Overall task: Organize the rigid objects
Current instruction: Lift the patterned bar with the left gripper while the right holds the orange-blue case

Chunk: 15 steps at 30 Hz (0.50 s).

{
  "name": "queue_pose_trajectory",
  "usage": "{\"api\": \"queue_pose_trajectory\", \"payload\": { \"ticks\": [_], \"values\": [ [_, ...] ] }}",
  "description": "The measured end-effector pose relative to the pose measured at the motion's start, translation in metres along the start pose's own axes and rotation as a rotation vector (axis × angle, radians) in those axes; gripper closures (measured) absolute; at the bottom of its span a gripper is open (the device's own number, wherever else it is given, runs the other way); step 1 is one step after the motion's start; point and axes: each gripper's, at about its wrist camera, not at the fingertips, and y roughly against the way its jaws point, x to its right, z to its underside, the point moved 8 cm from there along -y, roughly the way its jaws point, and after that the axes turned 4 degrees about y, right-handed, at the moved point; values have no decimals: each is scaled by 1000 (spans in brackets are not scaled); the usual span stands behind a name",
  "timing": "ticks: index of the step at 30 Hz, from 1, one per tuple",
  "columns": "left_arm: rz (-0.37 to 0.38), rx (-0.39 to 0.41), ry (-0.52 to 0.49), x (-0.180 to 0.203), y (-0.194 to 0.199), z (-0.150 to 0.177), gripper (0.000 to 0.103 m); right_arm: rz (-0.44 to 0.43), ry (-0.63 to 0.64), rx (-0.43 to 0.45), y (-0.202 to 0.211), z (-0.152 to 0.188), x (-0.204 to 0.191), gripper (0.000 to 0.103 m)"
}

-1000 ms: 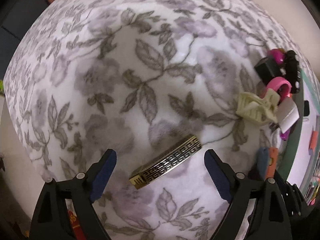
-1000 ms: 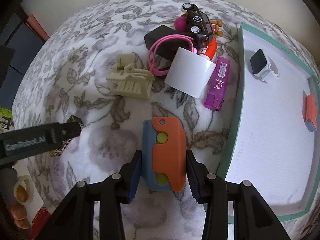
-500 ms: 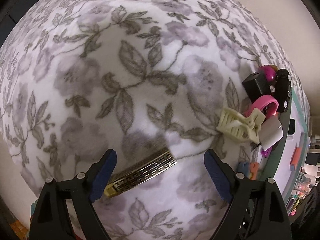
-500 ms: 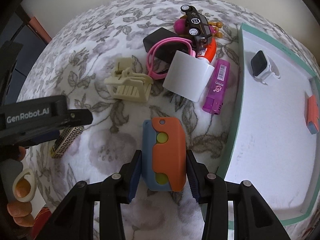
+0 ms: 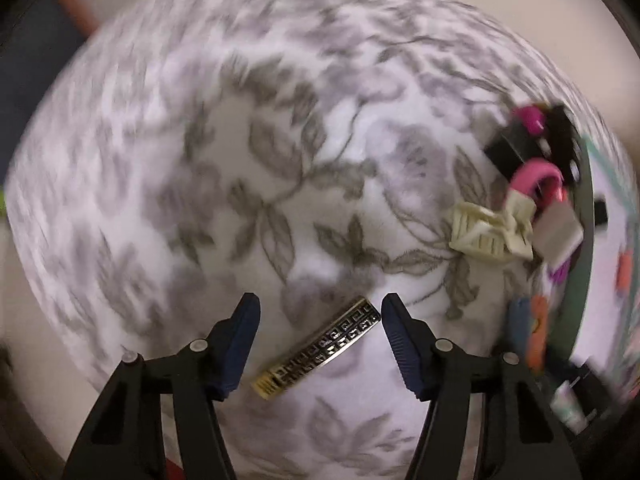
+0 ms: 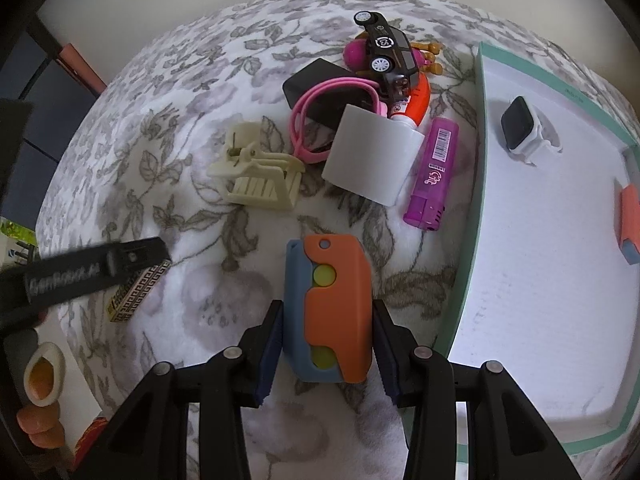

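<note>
A soft blanket [image 6: 192,312] with grey flowers and leaves covers the whole top. The right gripper [image 6: 328,350] points down at it and its two blue pads squeeze a blue and orange toy block [image 6: 326,312] from both sides, so it is closed on the block. From the block, a cream hair claw [image 6: 260,178] lies at about 11 o'clock. At 12 o'clock there is a little heap: a white roll [image 6: 370,158], a pink band [image 6: 332,98], a black box [image 6: 316,80] and a black toy car [image 6: 390,54], all touching or piled on each other. A purple lighter [image 6: 432,170] lies at 1 o'clock, just beside the roll. At 3 o'clock sits a white tray with a green rim [image 6: 478,200], and inside it are a white watch [image 6: 524,130] and an orange and blue block [image 6: 632,224], well apart. The left gripper [image 5: 320,346] also points down. A gold and black bar [image 5: 318,348] lies tilted on the blanket between its blue pads, with gaps on both sides. The jaws are closing in on it but do not touch it. In the right wrist view the bar sits at 9 o'clock from the toy block, half under the left gripper. This left picture is blurry.
</note>
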Motion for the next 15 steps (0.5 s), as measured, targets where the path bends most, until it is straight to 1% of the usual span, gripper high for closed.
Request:
{"api": "queue_pose_trajectory", "payload": {
  "ticks": [2, 5, 6, 8, 9, 10, 12, 15],
  "values": [
    [-20, 28, -83, 4, 4, 3, 39, -13, -9, 2, 1, 0, 1, 59],
    [-39, 10, -151, 10, -1, 12, 39, -16, -10, 4, 1, -1, 1, 59],
    [-45, 3, -172, 13, -4, 14, 41, -15, -9, 4, 1, -1, 2, 59],
    [-56, -5, -198, 23, -11, 20, 54, -12, -6, 4, 1, 0, 1, 59],
    [-63, -18, -204, 22, -14, 22, 65, -13, -6, 4, 1, 0, 1, 59],
    [-60, -27, -203, 22, -17, 24, 69, -12, -7, 4, 1, 0, 0, 59],
    [-42, -27, -197, 25, -19, 25, 72, -10, -4, 4, 1, 0, 1, 59],
    [-47, -18, -209, 27, -19, 28, 76, 15, 10, 5, 0, 0, -1, 59]
  ]
}}
